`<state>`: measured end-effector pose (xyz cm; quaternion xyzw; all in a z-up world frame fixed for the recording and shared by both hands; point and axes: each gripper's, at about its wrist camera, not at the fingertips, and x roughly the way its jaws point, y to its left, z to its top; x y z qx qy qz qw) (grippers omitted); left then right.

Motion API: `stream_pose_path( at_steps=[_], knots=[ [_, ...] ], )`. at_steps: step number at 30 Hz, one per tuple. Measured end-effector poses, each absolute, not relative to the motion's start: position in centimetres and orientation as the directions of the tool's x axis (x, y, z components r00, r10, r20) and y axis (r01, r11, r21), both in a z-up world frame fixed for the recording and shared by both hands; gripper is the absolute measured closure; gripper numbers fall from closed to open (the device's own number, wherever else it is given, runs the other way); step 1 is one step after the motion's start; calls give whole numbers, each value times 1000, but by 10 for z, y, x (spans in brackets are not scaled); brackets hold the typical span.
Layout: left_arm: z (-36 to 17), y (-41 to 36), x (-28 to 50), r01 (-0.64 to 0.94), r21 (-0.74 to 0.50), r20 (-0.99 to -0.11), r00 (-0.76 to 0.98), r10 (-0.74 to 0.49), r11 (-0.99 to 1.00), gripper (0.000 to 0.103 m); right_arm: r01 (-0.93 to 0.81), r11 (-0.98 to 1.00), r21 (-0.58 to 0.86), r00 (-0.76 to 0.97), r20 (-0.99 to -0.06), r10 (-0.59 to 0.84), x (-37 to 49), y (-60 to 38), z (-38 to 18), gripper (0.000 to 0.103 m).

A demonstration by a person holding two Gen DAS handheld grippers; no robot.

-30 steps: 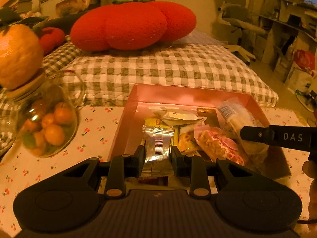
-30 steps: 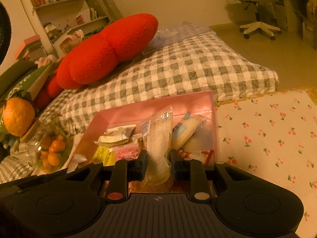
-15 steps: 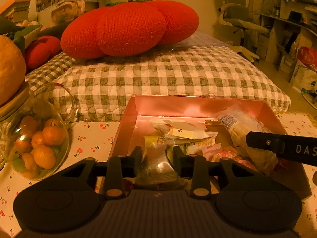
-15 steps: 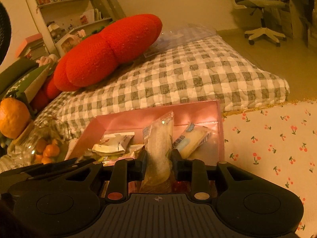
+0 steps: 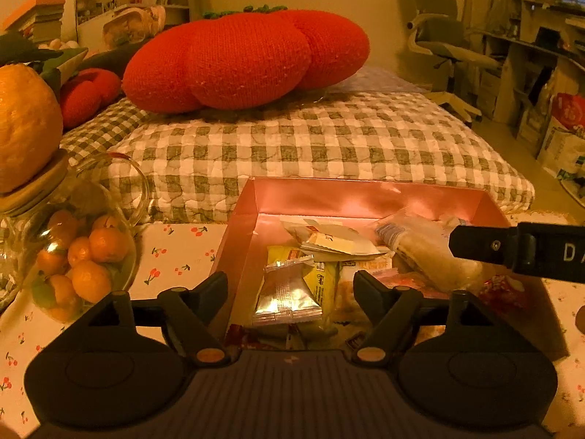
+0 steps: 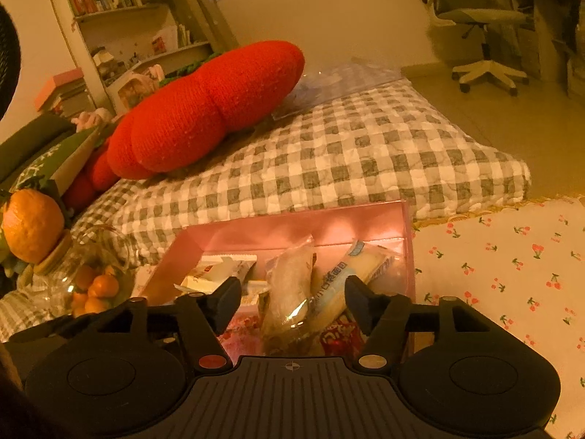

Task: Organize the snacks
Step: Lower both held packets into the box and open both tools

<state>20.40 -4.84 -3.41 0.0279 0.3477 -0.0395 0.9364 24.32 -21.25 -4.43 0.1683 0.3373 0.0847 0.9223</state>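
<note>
While we are looking from the left wrist, our left gripper (image 5: 290,285) is hanging spread over a silver packet (image 5: 287,294) lying near the box's (image 5: 329,197) left wall. From the right wrist, our right gripper (image 6: 292,298) is gaping around a clear bag (image 6: 289,285) lying in the box's right half.

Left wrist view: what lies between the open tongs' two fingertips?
The silver foil packet, lying released in the pink box, with a yellow packet beside it.
</note>
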Motion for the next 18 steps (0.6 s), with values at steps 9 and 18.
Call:
stream_pose_path(
  at_steps=[9, 18],
  knots=[
    [-21, -48, 187, 103, 11, -652, 755, -71, 995, 23, -19, 941, 337, 758, -609, 234, 227, -215, -29, 25],
    [-12, -38, 171, 91, -21, -667, 740, -82, 996, 16, 17, 948, 318, 745, -636, 200, 204, -224, -13, 17]
  ],
)
